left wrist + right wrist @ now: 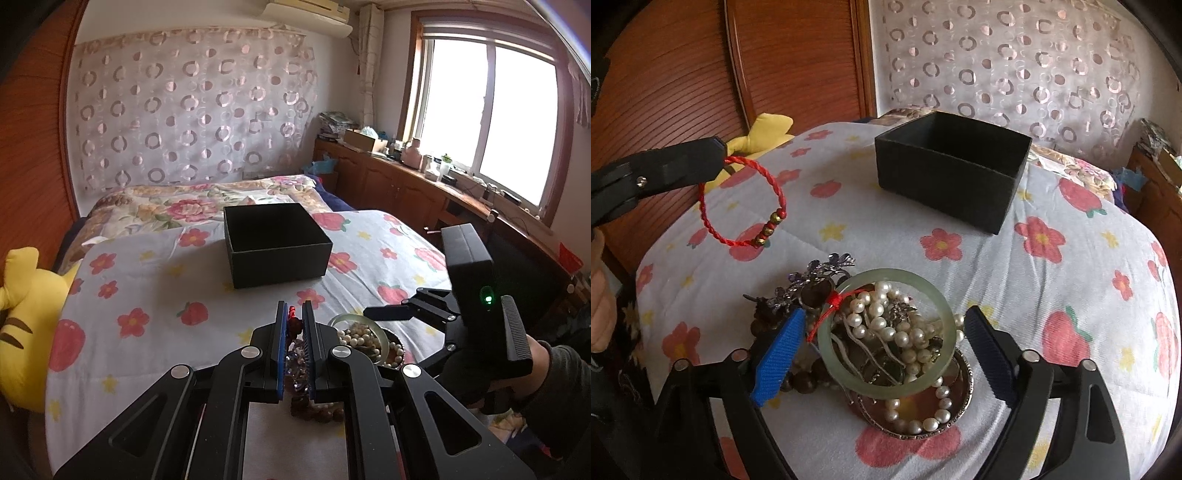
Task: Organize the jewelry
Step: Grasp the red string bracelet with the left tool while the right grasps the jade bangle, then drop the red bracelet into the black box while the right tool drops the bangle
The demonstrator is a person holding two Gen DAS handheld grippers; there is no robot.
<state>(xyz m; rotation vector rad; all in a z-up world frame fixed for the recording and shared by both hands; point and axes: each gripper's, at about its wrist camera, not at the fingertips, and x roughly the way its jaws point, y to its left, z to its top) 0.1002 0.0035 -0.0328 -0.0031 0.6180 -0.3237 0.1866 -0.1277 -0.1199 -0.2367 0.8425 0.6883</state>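
**Red cord bracelet lifted, jade bangle between open jaws**

Right now the right gripper (882,354) hangs over the jewelry heap with its jaws spread wide and nothing pressed between them. A pale green jade bangle (886,389) lies between the two pads, leaning on the heap, with a short red thread tied to its rim on the side of the blue pad (777,363); whether the pads touch the bangle cannot be told. Inside and under the bangle sits a tangle of pearl strands (905,332), spilling toward the gripper into a small round metal dish (955,411). Just beyond the blue pad lie dark wooden beads (803,380) and a purple crystal hairpiece (822,269).

Up and to the left of this gripper, the left gripper (718,155) is clamped shut on a red cord bracelet (742,201), which dangles as a loop above the bed, its gold and red beads at the lower edge. From the left wrist view only a bit of that red cord (292,312) shows between the closed pads of the left gripper (294,332), with the heap below them and the right gripper (391,314) to the right, held by a person's sleeved hand (543,365).

Farther ahead of both grippers, an open black box (951,173) stands on the flowered bedsheet (1052,295), well apart from the heap. Beyond the left gripper a yellow plush toy (764,133) lies at the bed's edge against a wooden headboard (683,74).
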